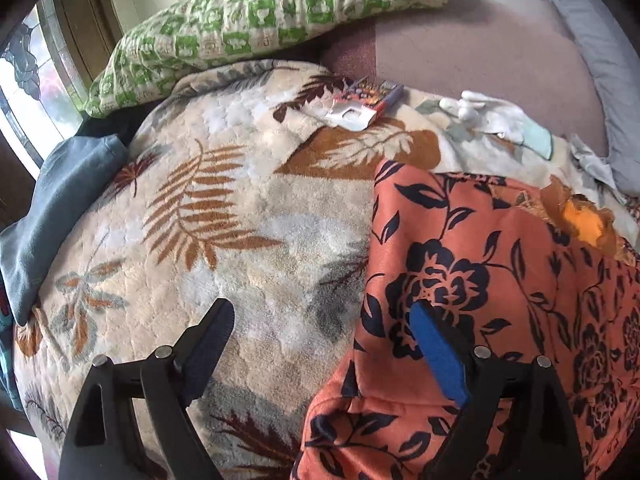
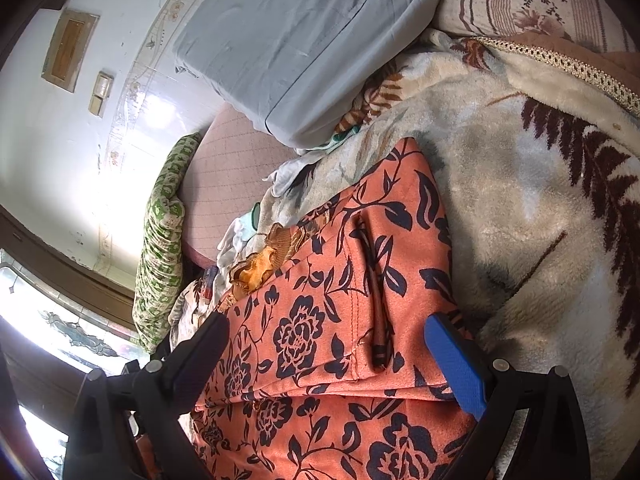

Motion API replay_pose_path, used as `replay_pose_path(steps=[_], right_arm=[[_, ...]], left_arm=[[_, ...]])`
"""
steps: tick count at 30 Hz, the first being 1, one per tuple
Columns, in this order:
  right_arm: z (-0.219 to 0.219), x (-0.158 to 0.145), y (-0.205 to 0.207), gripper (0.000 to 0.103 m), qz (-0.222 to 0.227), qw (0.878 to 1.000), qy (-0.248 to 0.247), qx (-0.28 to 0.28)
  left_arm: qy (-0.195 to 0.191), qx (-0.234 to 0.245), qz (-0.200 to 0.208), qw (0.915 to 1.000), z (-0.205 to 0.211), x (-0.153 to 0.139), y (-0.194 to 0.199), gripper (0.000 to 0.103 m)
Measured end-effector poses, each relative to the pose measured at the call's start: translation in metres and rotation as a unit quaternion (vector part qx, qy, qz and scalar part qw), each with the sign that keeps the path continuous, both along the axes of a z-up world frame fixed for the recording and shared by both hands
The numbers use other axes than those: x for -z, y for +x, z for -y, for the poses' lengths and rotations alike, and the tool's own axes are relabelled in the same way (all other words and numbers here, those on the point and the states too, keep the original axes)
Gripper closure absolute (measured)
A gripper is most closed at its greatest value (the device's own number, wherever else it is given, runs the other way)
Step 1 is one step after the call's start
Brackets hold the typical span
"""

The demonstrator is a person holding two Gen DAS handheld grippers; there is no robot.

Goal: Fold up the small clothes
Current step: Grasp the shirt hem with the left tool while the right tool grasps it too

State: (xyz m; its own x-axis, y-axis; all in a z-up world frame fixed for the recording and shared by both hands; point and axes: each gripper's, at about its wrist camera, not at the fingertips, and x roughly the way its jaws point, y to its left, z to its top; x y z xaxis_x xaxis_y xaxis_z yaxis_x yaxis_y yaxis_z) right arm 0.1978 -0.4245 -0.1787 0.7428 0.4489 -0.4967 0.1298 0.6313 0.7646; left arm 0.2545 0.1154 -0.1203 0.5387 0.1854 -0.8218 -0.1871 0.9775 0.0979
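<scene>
The orange garment [image 1: 480, 280] with black flower print lies folded in layers on the leaf-patterned fleece blanket [image 1: 240, 220]. The left gripper [image 1: 320, 344] and right gripper [image 2: 332, 360] both stand wide apart, holding nothing.

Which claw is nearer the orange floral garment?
Right. The right claw straddles the orange floral garment, open. The left claw, open, hangs at its edge, mostly over the fern-print blanket.

An orange garment [image 1: 480, 280] printed with dark navy flowers and leaves was laid folded on the fleece blanket [image 1: 240, 220], a stitched seam running along it.
</scene>
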Motion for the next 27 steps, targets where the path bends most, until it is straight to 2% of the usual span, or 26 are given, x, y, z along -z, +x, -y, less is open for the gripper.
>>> replay_pose_path(steps=[3,7,12,14,17,20,22,23,26,27], right_arm=[[-0.003,-0.004,0.000,0.003,0.008,1.000,-0.013,0.003],[-0.011,-0.005,-0.011,0.003,0.005,0.999,-0.045,0.002],[-0.025,-0.037,-0.063,0.003,0.027,0.998,-0.039,-0.041],[-0.035,-0.058,-0.099,0.003,0.041,0.995,-0.052,-0.077],[-0.050,-0.088,-0.158,0.003,0.056,0.984,-0.077,-0.149],[-0.063,-0.103,-0.206,0.003,0.039,0.970,-0.108,-0.215],[-0.067,-0.096,-0.230,0.003,0.011,0.966,-0.105,-0.234],[-0.067,-0.087,-0.238,0.003,-0.007,0.966,-0.100,-0.237],[-0.061,-0.053,-0.254,0.003,-0.071,0.972,-0.065,-0.213],[-0.057,-0.041,-0.258,0.003,-0.089,0.975,-0.044,-0.199]], left_arm=[[-0.017,0.011,0.053,0.9984,-0.009,-0.043,-0.044,0.013],[-0.101,0.020,0.108,0.9888,-0.030,-0.085,-0.127,0.013],[-0.170,0.009,0.133,0.9763,-0.052,-0.102,-0.236,0.012],[-0.194,0.010,0.131,0.9721,-0.058,-0.096,-0.271,0.012],[-0.236,0.035,0.090,0.9668,-0.061,-0.074,-0.299,0.012],[-0.271,0.057,0.062,0.9588,-0.060,-0.049,-0.313,0.012],[-0.296,0.054,0.026,0.9533,-0.060,-0.028,-0.311,0.012],[-0.317,0.050,0.016,0.9469,-0.062,-0.018,-0.312,0.012],[-0.360,0.028,-0.023,0.9322,-0.066,0.009,-0.306,0.012],[-0.361,0.022,-0.034,0.9317,-0.065,0.015,-0.303,0.012]])
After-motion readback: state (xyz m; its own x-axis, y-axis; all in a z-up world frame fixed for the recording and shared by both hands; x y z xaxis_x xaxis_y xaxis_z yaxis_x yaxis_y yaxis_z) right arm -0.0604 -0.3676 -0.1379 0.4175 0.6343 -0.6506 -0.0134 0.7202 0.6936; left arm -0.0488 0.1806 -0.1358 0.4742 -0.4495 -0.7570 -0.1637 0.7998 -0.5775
